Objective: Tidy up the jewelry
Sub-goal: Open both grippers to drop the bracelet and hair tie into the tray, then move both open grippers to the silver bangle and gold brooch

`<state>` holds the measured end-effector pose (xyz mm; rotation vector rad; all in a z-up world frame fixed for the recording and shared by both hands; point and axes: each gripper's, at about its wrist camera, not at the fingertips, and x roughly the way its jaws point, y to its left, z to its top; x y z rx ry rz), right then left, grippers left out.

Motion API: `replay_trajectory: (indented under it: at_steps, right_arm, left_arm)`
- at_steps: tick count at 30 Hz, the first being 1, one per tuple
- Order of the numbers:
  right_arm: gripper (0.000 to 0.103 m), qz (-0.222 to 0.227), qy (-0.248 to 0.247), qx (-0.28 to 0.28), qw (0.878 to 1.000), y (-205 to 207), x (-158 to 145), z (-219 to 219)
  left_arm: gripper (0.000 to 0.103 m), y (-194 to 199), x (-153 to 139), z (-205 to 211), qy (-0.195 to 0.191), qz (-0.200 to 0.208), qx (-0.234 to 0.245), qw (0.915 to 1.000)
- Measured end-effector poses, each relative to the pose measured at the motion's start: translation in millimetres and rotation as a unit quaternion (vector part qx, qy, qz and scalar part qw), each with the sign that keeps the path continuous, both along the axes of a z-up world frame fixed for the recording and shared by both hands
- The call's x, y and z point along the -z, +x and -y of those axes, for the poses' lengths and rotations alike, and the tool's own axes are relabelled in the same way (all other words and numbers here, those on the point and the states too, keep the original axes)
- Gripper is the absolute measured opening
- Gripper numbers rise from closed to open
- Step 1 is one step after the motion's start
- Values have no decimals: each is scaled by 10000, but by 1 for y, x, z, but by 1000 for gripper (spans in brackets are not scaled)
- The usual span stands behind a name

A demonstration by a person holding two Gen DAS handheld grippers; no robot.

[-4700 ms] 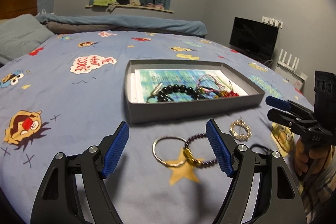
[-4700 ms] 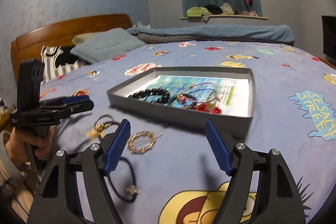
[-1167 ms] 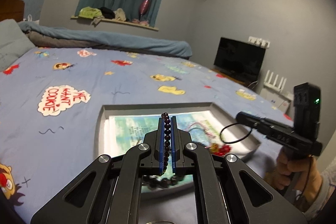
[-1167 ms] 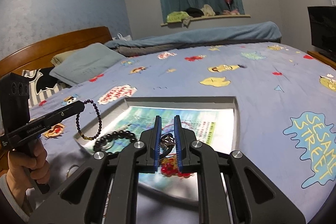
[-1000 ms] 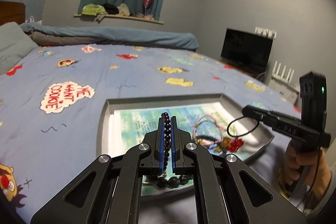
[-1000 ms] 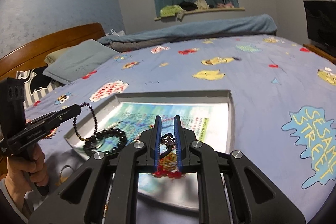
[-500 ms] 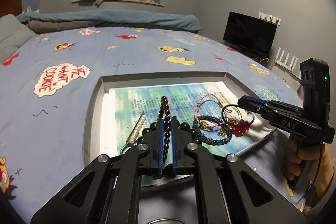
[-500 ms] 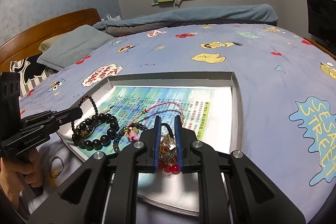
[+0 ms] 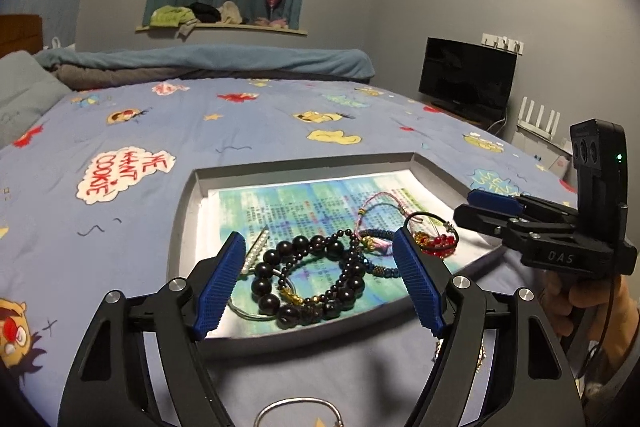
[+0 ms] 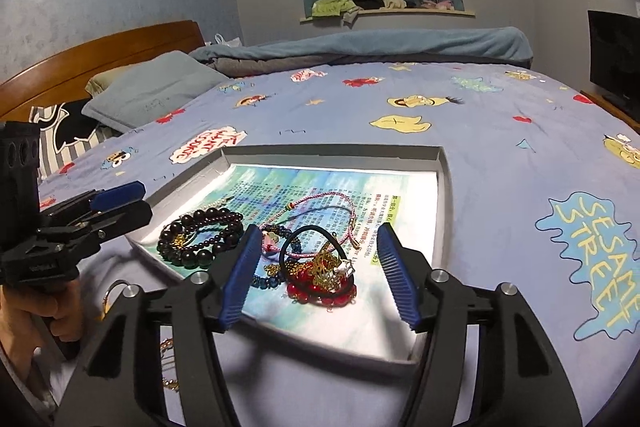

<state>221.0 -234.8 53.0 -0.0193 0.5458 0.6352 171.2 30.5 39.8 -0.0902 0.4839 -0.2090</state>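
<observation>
A grey tray (image 9: 182, 227) (image 10: 444, 187) lies on the bed and holds several bracelets. My left gripper (image 9: 320, 287) is open and empty above the tray's near left part, over a small dark bead bracelet (image 9: 320, 301) lying on a large black bead bracelet (image 9: 276, 263) (image 10: 188, 255). My right gripper (image 10: 320, 271) is open and empty over a black hair tie with a charm (image 10: 320, 255) (image 9: 430, 223) resting on red beads (image 10: 320, 293). A pink cord bracelet (image 10: 320, 205) lies further in.
A silver ring (image 9: 298, 413) lies on the blue cartoon bedsheet (image 9: 240, 123) in front of the tray. A gold bracelet (image 10: 168, 351) and a ring (image 10: 116, 289) lie beside the tray. Pillows (image 10: 148, 95), a headboard and a TV (image 9: 466, 79) stand around the bed.
Both grippers have opened. The left let go of the small dark bead bracelet and the right let go of the black hair tie; both pieces now lie in the tray.
</observation>
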Motion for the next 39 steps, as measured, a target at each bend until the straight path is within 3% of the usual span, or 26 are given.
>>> replay_trajectory:
  at_steps: [7, 10, 21, 35, 39]
  right_arm:
    - [74, 176, 142, 31, 9997, -13, -4, 12]
    - [77, 272, 154, -13, 9995, -22, -6, 15]
    - [97, 442, 166, -132, 9988, -48, -6, 17]
    - [97, 344, 1, -626, 9974, -78, 7, 7]
    - [97, 260, -131, -763, 9967, -82, 11, -1]
  left_arm:
    - [79, -15, 1, 3, 182, 127, -55, 9997]
    - [90, -24, 0, 2, 242, 221, -108, 9994]
    - [93, -43, 2, -18, 178, 201, -375, 9989]
    - [94, -67, 13, -36, -20, -19, -275, 9996]
    - [94, -71, 19, -29, 126, -161, -179, 9996]
